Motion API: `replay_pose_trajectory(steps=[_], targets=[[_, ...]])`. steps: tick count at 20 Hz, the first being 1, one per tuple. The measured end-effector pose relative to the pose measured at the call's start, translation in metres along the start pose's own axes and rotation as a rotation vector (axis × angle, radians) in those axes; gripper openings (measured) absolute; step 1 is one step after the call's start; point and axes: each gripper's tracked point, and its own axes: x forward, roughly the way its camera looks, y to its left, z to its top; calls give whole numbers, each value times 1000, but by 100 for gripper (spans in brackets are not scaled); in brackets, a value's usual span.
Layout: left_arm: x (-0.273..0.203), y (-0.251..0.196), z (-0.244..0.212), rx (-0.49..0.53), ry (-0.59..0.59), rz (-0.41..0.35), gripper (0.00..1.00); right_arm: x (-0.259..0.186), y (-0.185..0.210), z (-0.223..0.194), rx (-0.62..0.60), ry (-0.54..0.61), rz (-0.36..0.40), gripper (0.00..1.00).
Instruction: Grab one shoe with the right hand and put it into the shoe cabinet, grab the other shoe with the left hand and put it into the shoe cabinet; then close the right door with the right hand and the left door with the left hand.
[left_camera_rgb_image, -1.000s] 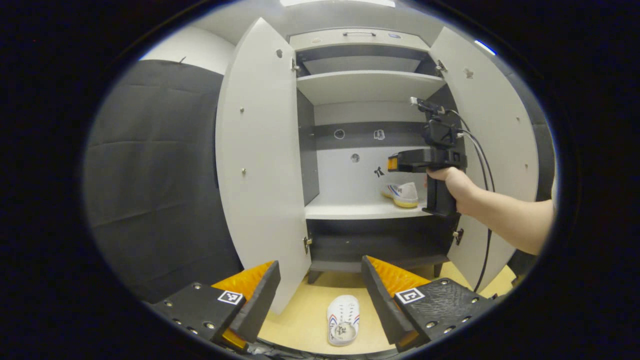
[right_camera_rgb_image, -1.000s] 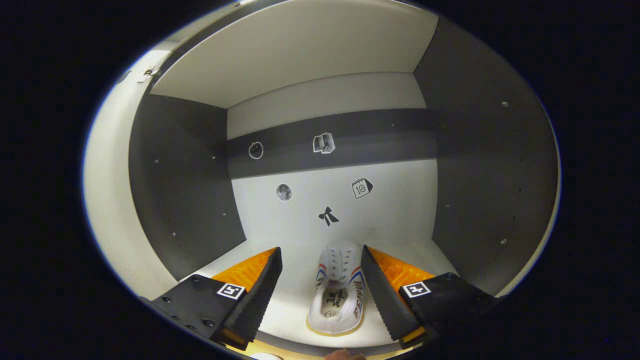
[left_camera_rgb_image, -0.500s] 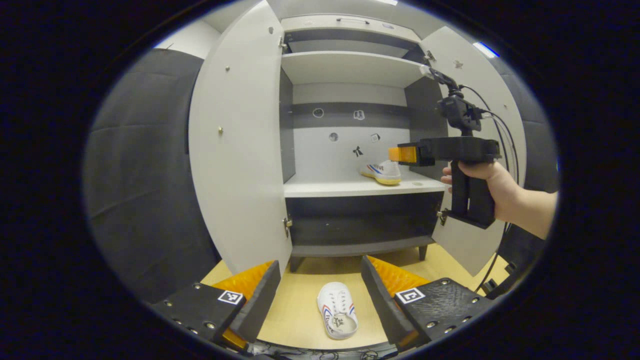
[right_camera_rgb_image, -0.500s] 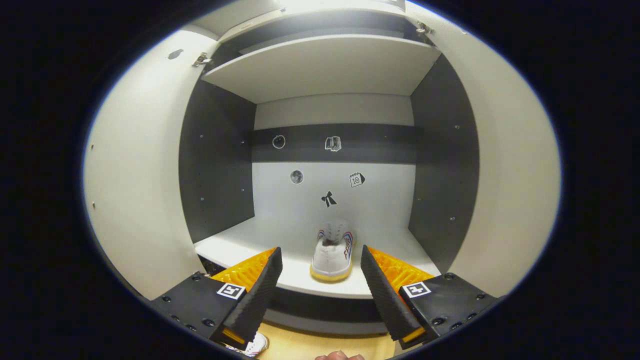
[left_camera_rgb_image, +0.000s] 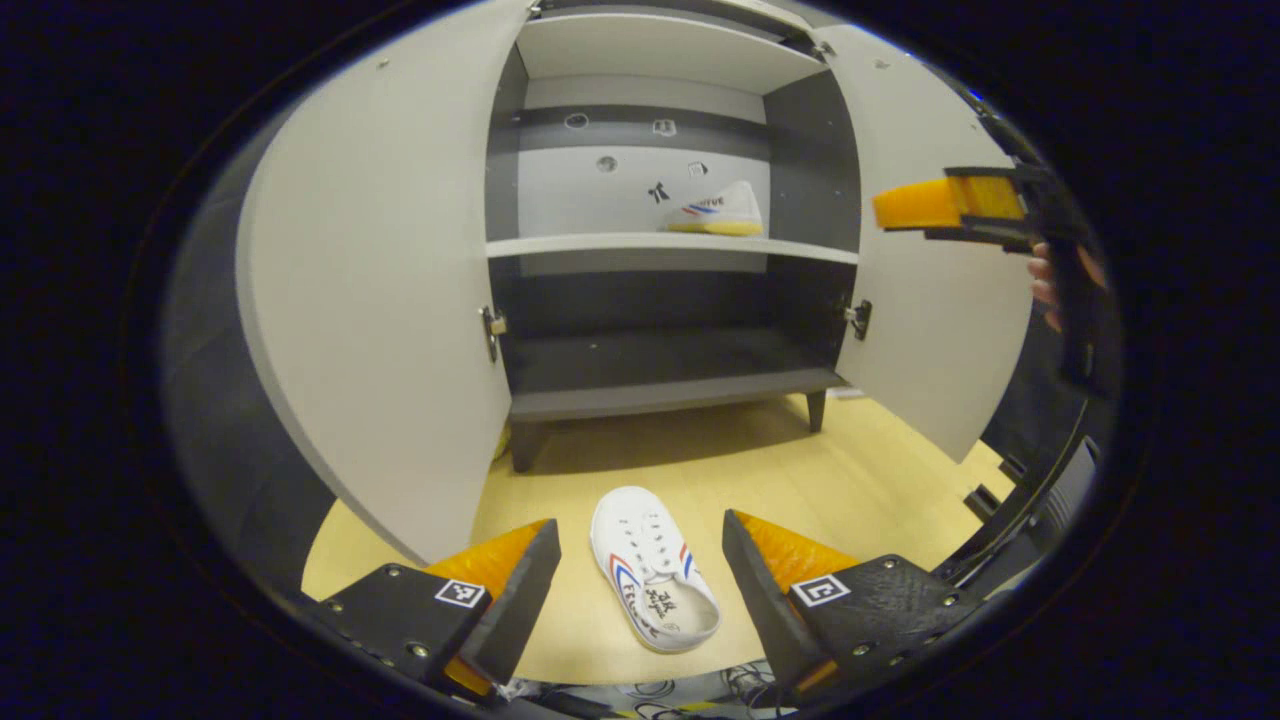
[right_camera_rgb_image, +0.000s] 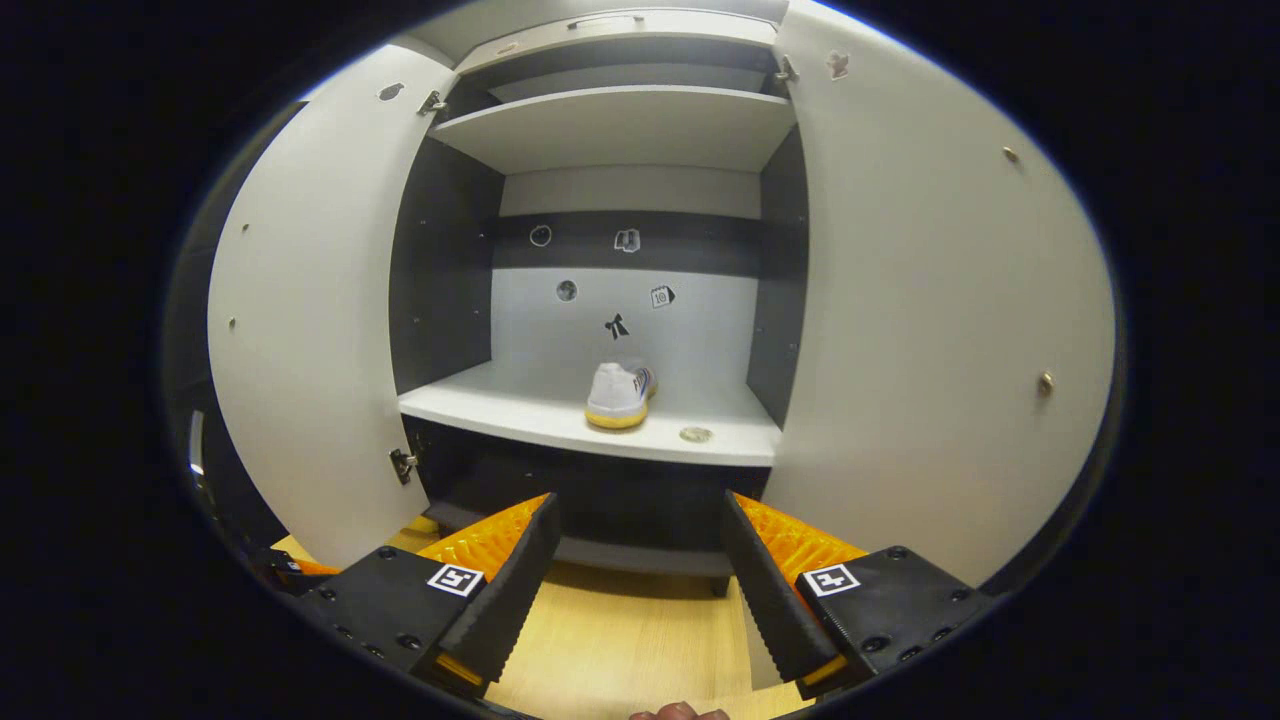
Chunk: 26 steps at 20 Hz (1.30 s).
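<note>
floor shoe (left_camera_rgb_image: 652, 568) lies between spread left fingers (left_camera_rgb_image: 522, 585).

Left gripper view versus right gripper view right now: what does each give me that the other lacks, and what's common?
Left gripper view: the floor shoe lying on the floor between its open jaws, plus the right gripper held in a hand beside the right door.
Right gripper view: a small round item on the shelf, near the front edge.
Shared: the shelved shoe on that shelf, and both doors open, including the left door.
</note>
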Motion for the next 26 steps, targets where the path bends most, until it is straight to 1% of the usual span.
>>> replay_pose_trajectory(steps=[1, 3, 6, 9, 12, 14, 15, 17, 19, 20, 21, 22, 23, 24, 25, 26], targets=[[12, -1, -15, 7, 30, -9, 94, -10, -5, -7, 12, 14, -16, 100], [31, 0, -42, 16, 84, -12, 94, -30, -11, -19, 25, 26, -36, 100], [52, 10, -71, 14, 142, 2, 94, -59, -33, -37, -17, 51, -96, 100], [69, 16, -90, -11, 188, -1, 94, -89, -58, -61, -23, 99, -158, 100], [82, 15, -106, -17, 224, -19, 94, -117, -88, -91, -1, 180, -227, 100], [89, 10, -125, -55, 279, -40, 93, -135, -112, -105, 16, 217, -287, 100], [89, 2, -132, -106, 299, -72, 92, -143, -124, -109, 27, 226, -319, 100], [89, 2, -137, -163, 328, -71, 70, -159, -147, -116, 49, 236, -380, 100], [89, 2, -139, -191, 351, -82, 71, -170, -166, -121, 82, 236, -433, 100], [92, 1, -141, -211, 368, -83, 65, -172, -174, -122, 98, 238, -451, 100], [90, 1, -141, -225, 393, -85, 65, -174, -180, -125, 109, 237, -468, 100], [90, 8, -139, -222, 402, -69, 65, -174, -185, -125, 113, 233, -481, 100], [92, 9, -137, -254, 412, -62, 55, -176, -189, -126, 113, 227, -492, 98], [90, 11, -140, -272, 439, -52, 45, -176, -193, -126, 109, 222, -498, 100], [94, 10, -139, -299, 437, -50, 41, -175, -193, -126, 106, 219, -503, 100], [92, 11, -140, -299, 449, -48, 38, -175, -193, -126, 106, 215, -506, 100]])
